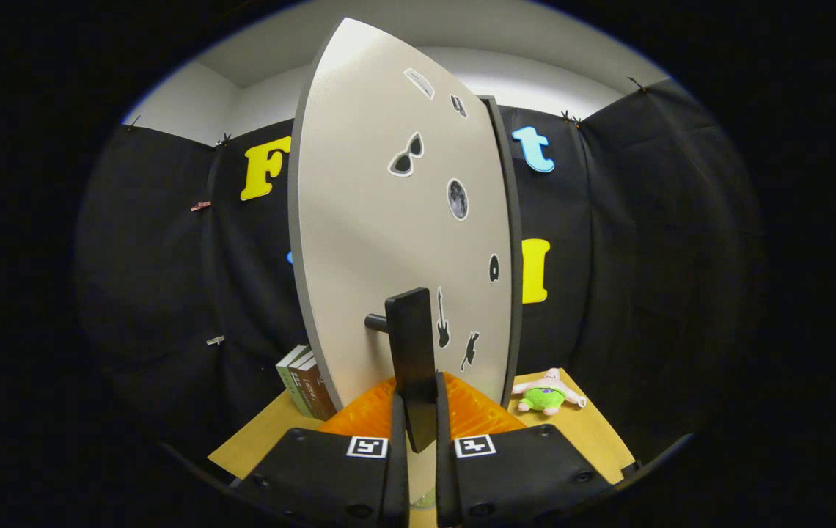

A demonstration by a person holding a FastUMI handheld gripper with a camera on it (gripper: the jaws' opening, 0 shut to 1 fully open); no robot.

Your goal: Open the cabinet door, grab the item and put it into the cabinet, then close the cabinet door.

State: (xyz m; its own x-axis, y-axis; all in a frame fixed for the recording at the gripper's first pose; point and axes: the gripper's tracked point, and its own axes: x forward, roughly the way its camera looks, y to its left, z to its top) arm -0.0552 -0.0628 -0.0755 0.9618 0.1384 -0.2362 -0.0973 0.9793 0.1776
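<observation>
- Furthest left we see books (306,381) standing upright on the wooden table (257,440), their spines toward us; the print on the spines is too small for us to read.
- Just right of the books rises the cabinet door (367,220), a pale panel with a dark edge, swung so that its face is angled toward us.
- On the door we count small stickers: sunglasses (405,155), a moon (457,199), a guitar (443,320), a cat (470,349), and a few more too blurred for us to name. None carries writing we can read.
- A dark bar handle (412,345) stands off the door on a short post.
- Our gripper (416,411) has its fingers drawn narrow, both pressing on the handle's lower end, which sits between them.
- Each finger base carries a square black-and-white marker (367,446).
- Behind the handle, at the door's foot, lies something orange and ribbed (473,411); we cannot tell what it is.
- Right of the door, a plush toy (546,394), pink with a green body, lies on the table, well apart from the fingers.
</observation>
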